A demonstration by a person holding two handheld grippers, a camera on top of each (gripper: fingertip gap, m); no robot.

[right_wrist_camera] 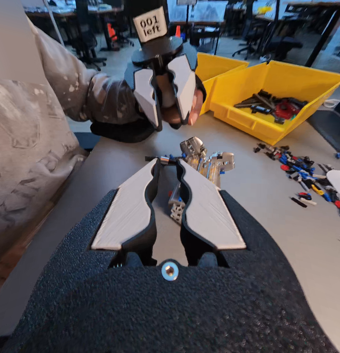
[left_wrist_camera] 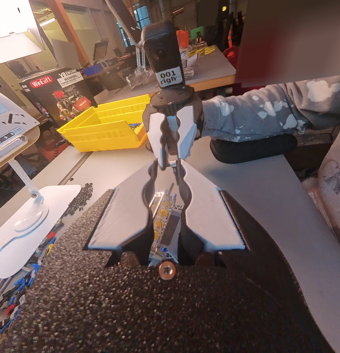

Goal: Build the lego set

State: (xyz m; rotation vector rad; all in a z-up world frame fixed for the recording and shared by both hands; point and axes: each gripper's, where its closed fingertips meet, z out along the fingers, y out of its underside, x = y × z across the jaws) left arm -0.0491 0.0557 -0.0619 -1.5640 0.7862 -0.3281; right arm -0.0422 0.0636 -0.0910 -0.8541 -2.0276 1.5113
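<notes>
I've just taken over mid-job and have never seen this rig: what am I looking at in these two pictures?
There is no robot arm. A person holds a two-finger gripper in each hand, and each gripper has a camera looking along its fingers. One picture is from the left gripper, the other from the right gripper; the two face each other. The right one seems to pinch a small silver-and-black pin. The left looks open and empty. On the grey table lie a brick-built engine model, loose small parts and yellow bins.
</notes>
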